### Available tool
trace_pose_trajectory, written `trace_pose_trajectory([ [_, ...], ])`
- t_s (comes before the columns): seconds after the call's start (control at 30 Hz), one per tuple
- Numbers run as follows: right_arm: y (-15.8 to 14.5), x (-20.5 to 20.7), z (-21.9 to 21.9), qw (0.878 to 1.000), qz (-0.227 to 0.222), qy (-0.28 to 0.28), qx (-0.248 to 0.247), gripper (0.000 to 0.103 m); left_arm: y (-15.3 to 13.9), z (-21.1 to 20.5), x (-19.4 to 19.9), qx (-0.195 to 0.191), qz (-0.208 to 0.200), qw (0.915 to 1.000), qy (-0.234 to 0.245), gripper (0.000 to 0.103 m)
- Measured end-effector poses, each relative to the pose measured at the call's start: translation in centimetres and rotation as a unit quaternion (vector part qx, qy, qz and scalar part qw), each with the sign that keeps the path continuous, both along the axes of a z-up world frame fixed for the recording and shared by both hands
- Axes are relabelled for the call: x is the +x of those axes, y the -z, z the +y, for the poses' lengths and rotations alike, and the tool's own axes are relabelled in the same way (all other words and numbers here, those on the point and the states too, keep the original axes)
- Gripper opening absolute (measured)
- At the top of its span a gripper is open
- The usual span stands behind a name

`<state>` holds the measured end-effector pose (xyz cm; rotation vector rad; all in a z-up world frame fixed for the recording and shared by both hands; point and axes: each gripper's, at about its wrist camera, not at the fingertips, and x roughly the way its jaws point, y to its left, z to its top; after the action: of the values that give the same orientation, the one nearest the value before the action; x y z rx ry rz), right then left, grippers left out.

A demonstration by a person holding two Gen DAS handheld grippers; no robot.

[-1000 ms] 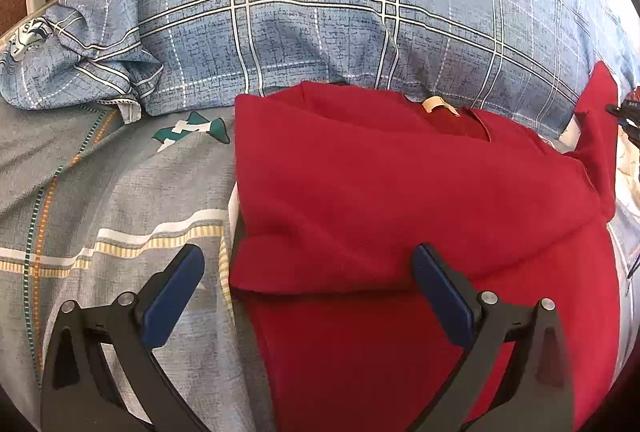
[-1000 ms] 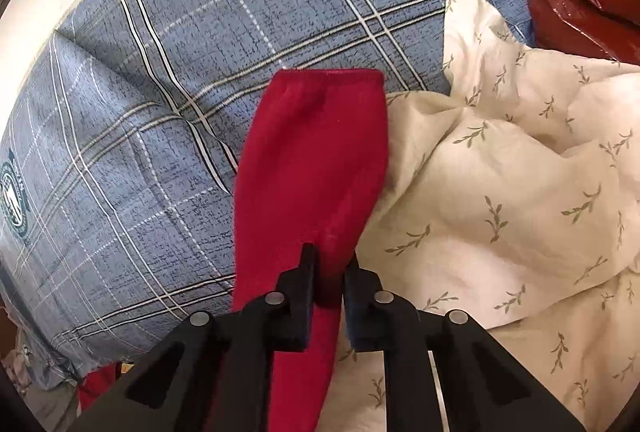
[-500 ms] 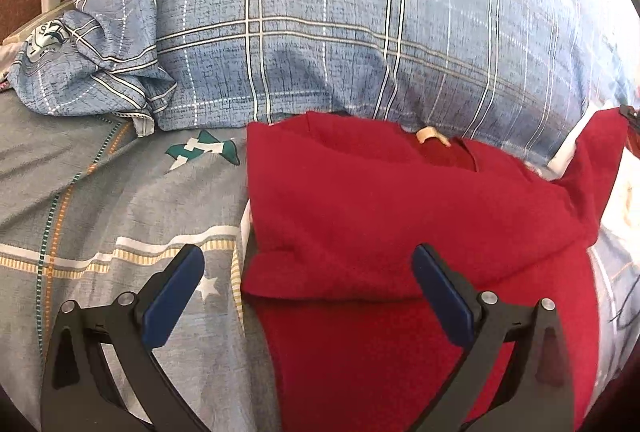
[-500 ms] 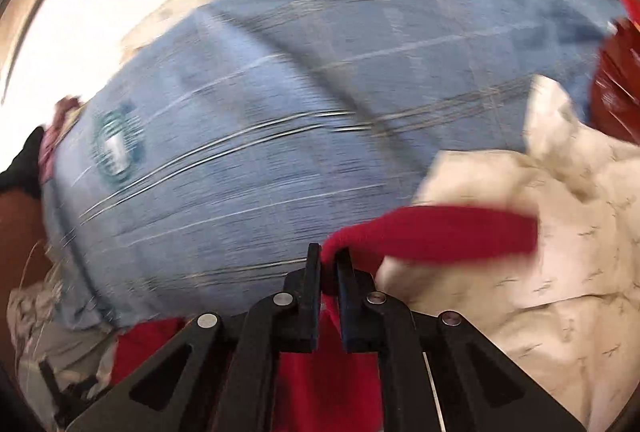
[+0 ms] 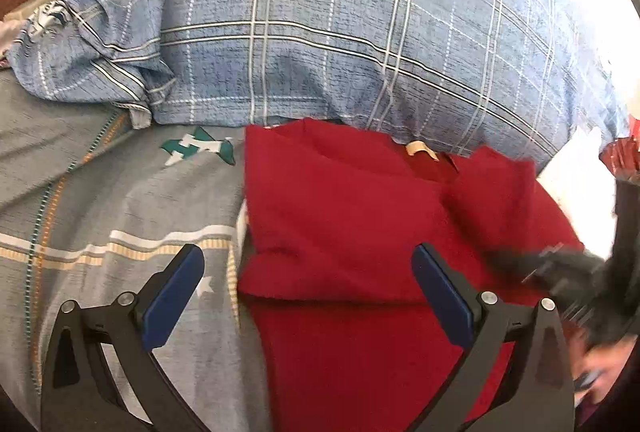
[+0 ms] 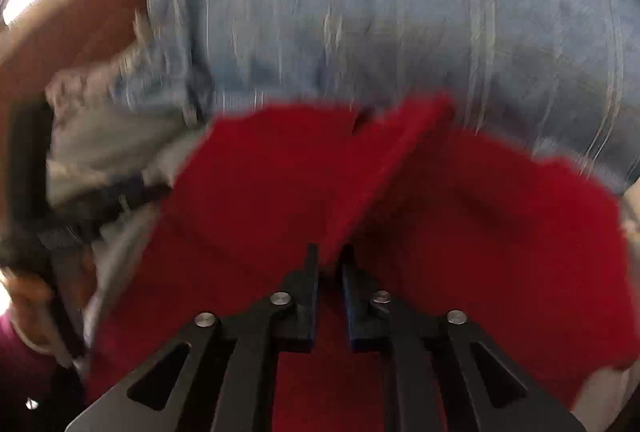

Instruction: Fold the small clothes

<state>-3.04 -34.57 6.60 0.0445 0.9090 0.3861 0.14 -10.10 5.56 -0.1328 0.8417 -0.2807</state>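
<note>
Red garment (image 5: 352, 232) lies on the bedsheet (image 5: 100, 192) against the plaid pillow (image 5: 320, 32). L gripper (image 5: 308, 292) is spread wide, empty. R gripper (image 6: 330, 264) jaws have just been opening; sleeve (image 6: 384, 176) sits between them. Risk: w/ pads parting mid-swing, sleeve may land skewed.

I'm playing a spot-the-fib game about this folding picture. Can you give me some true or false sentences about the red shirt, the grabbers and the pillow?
1. The red shirt lies on the bed in front of the blue checked pillow. True.
2. The left gripper is squeezed shut on the shirt. False: its jaws stand wide apart, holding nothing.
3. The pillow is plain yellow. False: it is blue with pale check lines.
4. A red sleeve sits between the right gripper pads, which have just been opening. True.
</note>
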Motion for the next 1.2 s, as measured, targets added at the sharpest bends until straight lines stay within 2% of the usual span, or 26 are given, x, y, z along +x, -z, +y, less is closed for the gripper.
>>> trace_pose_trajectory([
  [0.03,0.1,-0.3,0.2,1.0,-0.01,0.002,0.001,0.029,0.0,0.0,0.0,-0.005,0.0,1.0,0.003,0.103],
  [0.1,-0.3,-1.6,-0.1,1.0,-0.027,0.003,0.011,0.053,-0.1,0.0,0.0,-0.017,0.0,0.9998,0.007,0.103],
  [0.27,-1.6,-3.2,-1.9,0.999,-0.044,0.016,0.023,0.055,0.2,-0.8,0.0,-0.054,0.02,0.9977,0.035,0.103],
  [0.4,-2.2,-4.0,-3.9,0.998,-0.038,0.037,0.042,0.055,0.4,-1.4,-0.4,-0.06,0.022,0.9969,0.047,0.103],
  [0.57,-2.3,-6.2,-6.6,0.996,-0.035,0.065,0.059,0.056,0.3,-3.0,-0.3,-0.042,0.015,0.9976,0.053,0.103],
  [0.67,-1.8,-7.3,-8.1,0.994,-0.024,0.081,0.073,0.056,0.0,-4.6,-0.1,-0.016,0.006,0.9978,0.064,0.102],
  [0.73,-1.6,-7.8,-9.0,0.993,-0.021,0.092,0.073,0.056,0.0,-5.8,0.2,0.005,0.008,0.9976,0.068,0.094],
  [0.87,-1.5,-8.9,-11.3,0.989,-0.019,0.118,0.091,0.057,0.4,-7.8,1.4,0.019,0.021,0.996,0.085,0.076],
  [0.9,-1.6,-9.1,-11.7,0.988,-0.02,0.123,0.095,0.057,0.8,-8.5,1.9,0.03,0.03,0.9951,0.089,0.064],
  [1.0,-1.8,-9.6,-13.1,0.984,-0.023,0.139,0.104,0.058,2.0,-9.9,2.7,0.074,0.049,0.9915,0.096,0.046],
  [1.03,-1.8,-9.8,-13.4,0.984,-0.024,0.144,0.104,0.058,1.9,-10.1,2.7,0.075,0.046,0.9915,0.095,0.04],
  [1.07,-2.0,-10.0,-13.9,0.983,-0.028,0.15,0.103,0.058,1.5,-10.1,2.8,0.074,0.048,0.9912,0.099,0.016],
  [1.1,-2.0,-10.2,-14.2,0.982,-0.032,0.154,0.101,0.058,0.7,-10.1,2.9,0.067,0.05,0.9909,0.106,0.012],
  [1.2,-2.3,-10.4,-15.2,0.981,-0.041,0.176,0.072,0.062,-2.5,-9.5,3.2,0.041,0.029,0.9915,0.12,0.01],
])
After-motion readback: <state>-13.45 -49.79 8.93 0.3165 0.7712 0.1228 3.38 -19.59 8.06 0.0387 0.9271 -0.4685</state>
